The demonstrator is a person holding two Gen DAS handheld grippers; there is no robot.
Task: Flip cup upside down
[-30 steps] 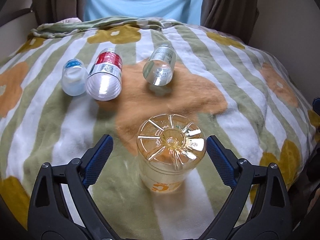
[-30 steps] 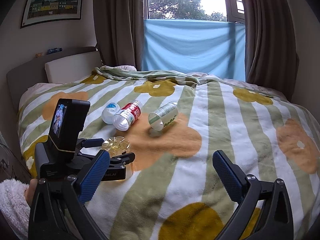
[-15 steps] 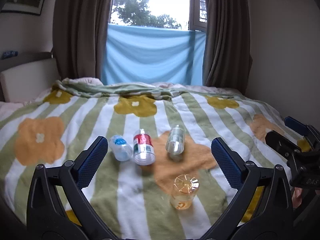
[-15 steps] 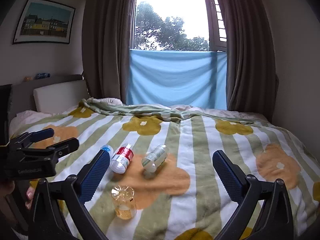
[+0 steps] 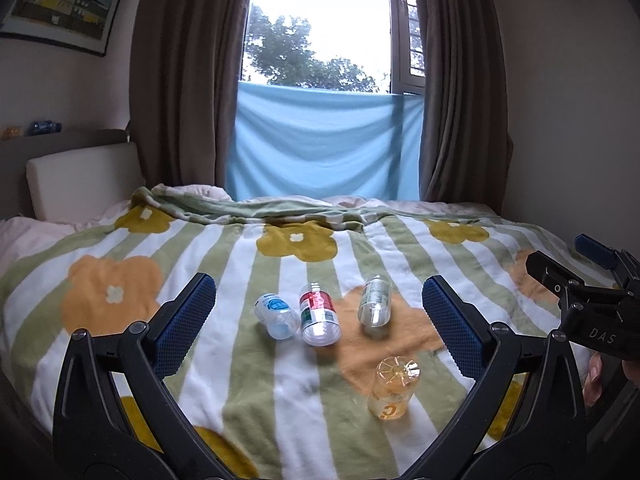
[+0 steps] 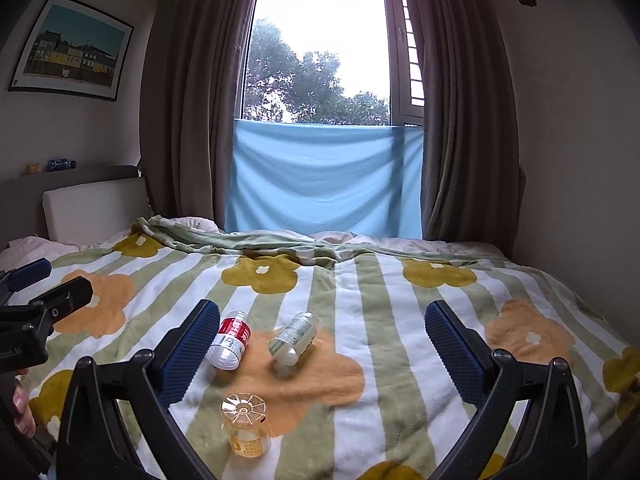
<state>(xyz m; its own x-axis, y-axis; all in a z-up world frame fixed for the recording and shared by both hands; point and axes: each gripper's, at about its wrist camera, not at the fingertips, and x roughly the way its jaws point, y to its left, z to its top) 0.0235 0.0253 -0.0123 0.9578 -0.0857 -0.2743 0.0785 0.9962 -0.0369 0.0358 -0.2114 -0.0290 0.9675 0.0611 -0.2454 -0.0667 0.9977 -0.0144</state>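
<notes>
An amber clear plastic cup (image 5: 393,388) stands upside down on the flowered blanket, its ribbed base up; it also shows in the right wrist view (image 6: 245,424). Three more clear cups lie on their sides behind it: a blue-labelled one (image 5: 277,315), a red-labelled one (image 5: 319,314) (image 6: 230,345) and a grey-labelled one (image 5: 374,305) (image 6: 295,337). My left gripper (image 5: 316,328) is open and empty, held well back above the bed. My right gripper (image 6: 320,354) is open and empty too, also held back.
The bed's blanket (image 5: 120,288) fills the lower view, with a headboard cushion (image 5: 80,178) at the left. A window with brown curtains and a blue cloth (image 5: 324,144) is behind. The right gripper shows at the left view's right edge (image 5: 588,300).
My left gripper has pulled up and back from around the amber cup, which stays upside down on the blanket. My right gripper has also risen and drawn back.
</notes>
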